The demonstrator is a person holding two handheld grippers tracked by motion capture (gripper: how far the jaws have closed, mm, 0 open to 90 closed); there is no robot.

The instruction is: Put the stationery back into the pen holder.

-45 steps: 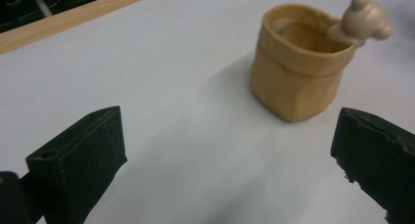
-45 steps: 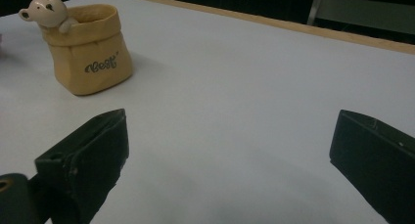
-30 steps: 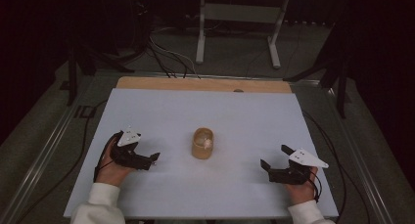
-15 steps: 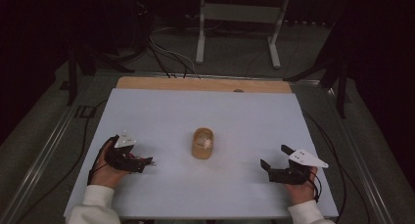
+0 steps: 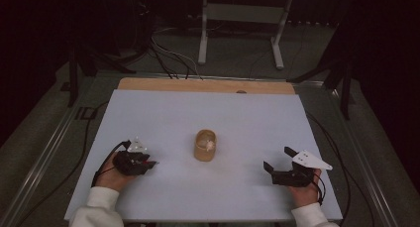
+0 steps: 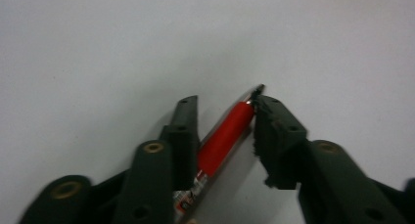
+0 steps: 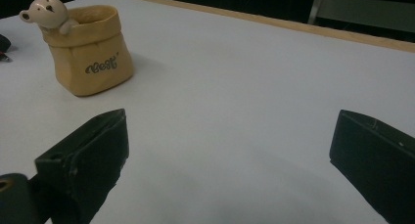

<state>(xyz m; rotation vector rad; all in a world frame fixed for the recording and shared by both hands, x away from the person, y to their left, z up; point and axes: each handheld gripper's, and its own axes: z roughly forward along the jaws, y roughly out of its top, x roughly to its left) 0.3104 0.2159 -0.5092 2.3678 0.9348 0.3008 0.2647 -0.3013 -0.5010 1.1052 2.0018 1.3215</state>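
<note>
While your left tool sits low at the lower left of the high view, its jaws stand on either side of a red pen, narrowed around it; in the left gripper view the pen runs diagonally between them, tip toward the upper right, with the right jaw touching near the tip and the left jaw against the barrel lower down. Whether the pen is lifted or lies flat on the white table you cannot tell from that view. Your right tool rests at the lower right of the high view with its jaws spread wide and nothing between them. The tan pouch-shaped holder with a small bear figure on its rim stands upright at the middle of the frame, well apart from both tools. You appear to be at the pickup step, securing the pen. Next, firm up the pinch so the pen does not pivot, raise it clear of the table, swing it toward the holder's open mouth, and tip it upright before lowering it in.
</note>
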